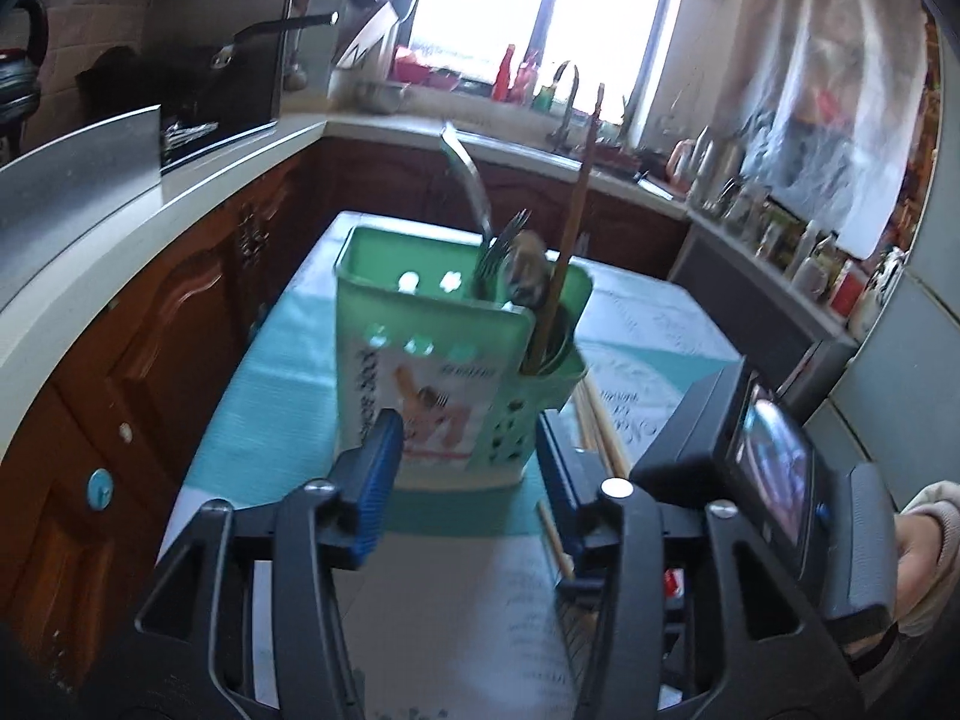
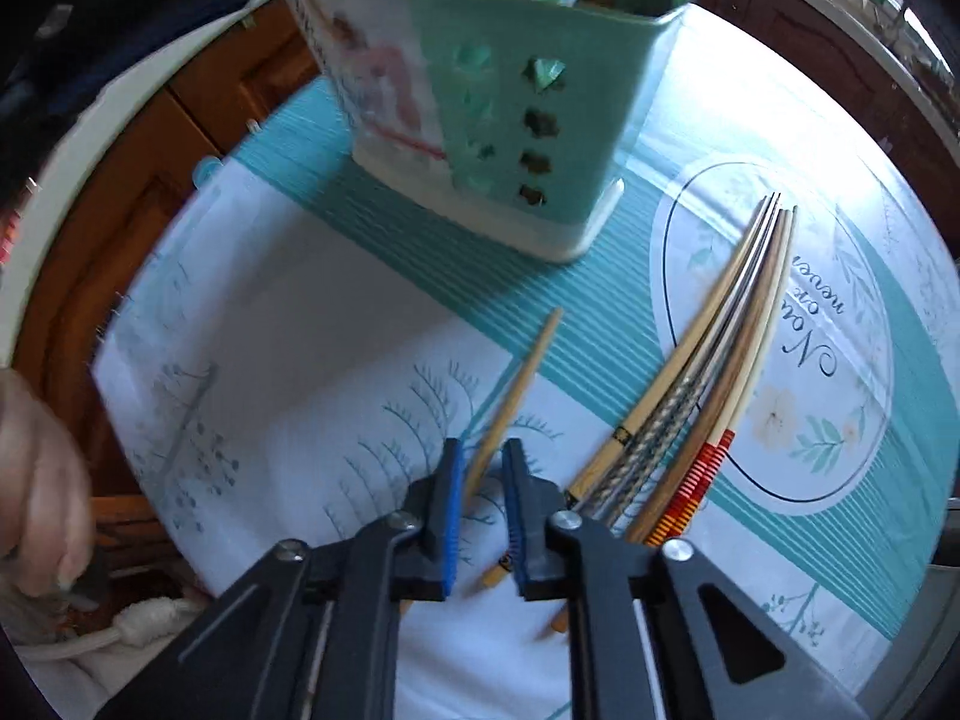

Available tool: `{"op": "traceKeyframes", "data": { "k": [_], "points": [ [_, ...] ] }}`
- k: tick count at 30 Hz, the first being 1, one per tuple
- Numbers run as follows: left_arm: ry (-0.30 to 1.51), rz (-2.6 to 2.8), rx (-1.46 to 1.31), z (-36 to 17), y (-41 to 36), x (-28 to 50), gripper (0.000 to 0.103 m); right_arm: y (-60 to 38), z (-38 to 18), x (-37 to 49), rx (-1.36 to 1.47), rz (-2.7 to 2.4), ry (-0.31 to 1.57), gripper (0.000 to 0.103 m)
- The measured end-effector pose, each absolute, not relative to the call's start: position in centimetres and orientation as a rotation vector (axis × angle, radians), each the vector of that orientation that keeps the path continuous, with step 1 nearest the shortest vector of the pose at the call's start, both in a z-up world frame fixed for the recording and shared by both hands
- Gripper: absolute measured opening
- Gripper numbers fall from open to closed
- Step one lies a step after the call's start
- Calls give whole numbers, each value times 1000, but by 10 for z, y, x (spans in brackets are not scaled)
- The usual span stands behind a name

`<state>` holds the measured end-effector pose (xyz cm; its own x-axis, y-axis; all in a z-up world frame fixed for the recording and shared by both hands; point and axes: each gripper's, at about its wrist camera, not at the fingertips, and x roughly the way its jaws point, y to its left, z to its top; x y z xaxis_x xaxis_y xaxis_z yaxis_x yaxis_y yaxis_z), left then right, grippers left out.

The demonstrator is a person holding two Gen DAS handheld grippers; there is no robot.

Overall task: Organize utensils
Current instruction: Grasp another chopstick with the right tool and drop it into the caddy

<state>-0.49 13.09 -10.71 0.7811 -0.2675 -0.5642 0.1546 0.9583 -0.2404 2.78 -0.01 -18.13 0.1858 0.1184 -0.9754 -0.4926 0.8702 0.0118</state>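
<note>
1. The green utensil holder [image 1: 462, 360] stands upright on the tabletop [image 2: 288, 324], on a teal-and-white printed cloth. Already in it are a fork [image 1: 501, 252], a spoon and a dark chopstick, so part of the sorting looks done.
2. The left tool [image 1: 474, 474] sits just in front of the holder with its jaws apart, one on each side of its base and gripping nothing. It looks placed to steady the holder.
3. The right tool [image 2: 483, 516] points steeply down over a single bamboo chopstick [image 2: 516, 396] lying apart from the rest. The stick runs between the nearly closed blue pads [image 2: 451, 516]; I cannot tell whether they pinch it yet.
4. A bundle of mixed chopsticks [image 2: 714, 360] lies to the right of the holder, apparently waiting its turn.
</note>
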Motion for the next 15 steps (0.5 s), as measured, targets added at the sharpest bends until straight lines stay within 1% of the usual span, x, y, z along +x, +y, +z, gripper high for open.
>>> {"op": "traceKeyframes", "data": {
  "k": [5, 8, 11, 15],
  "points": [
    [662, -223, -183, -114, 135, -11, 44, 1, -179, 27, -300, 425, 1339, 8],
    [681, -228, -197, -117, 137, -12, 44, -12, -174, 30, -186, 457, 1373, 5],
    [678, -225, -203, -118, 138, -13, 44, -33, -156, 29, -41, 496, 1337, 5],
    [665, -226, -218, -115, 139, -13, 44, -60, -107, 24, 111, 547, 1179, 5]
  ]
}}
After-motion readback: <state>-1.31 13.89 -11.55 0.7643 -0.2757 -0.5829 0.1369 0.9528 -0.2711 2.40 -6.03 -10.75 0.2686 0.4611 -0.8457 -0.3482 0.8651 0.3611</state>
